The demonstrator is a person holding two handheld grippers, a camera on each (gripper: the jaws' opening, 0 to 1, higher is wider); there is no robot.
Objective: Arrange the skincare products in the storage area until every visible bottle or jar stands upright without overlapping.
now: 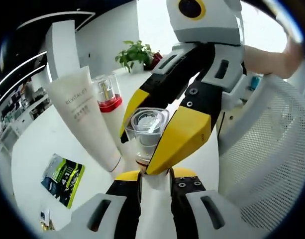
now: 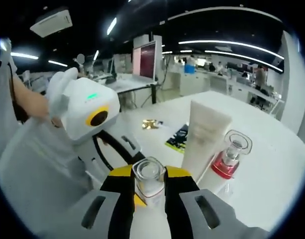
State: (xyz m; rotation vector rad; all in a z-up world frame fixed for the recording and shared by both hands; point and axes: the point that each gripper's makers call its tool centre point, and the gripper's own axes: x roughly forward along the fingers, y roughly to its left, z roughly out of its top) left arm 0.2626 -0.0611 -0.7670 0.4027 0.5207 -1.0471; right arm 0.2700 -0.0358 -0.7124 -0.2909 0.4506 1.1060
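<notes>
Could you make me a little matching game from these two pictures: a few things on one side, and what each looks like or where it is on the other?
Things:
1. tall white squeeze tube
2. clear bottle with red base
3. clear glass bottle with faceted cap
4. green and black printed leaflet

States:
A. lying flat on the white table
B. held between yellow and black fingers
C. standing beside the red-based bottle, printed with grey lettering
D. standing, topped by a transparent cap

Pairs: 1-C, 2-D, 3-B, 4-A

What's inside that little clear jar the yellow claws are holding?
The clear jar looks see-through and mostly empty near its rim. Both grippers' yellow jaws cover its lower part, so whatever sits at the bottom stays hidden.
</notes>
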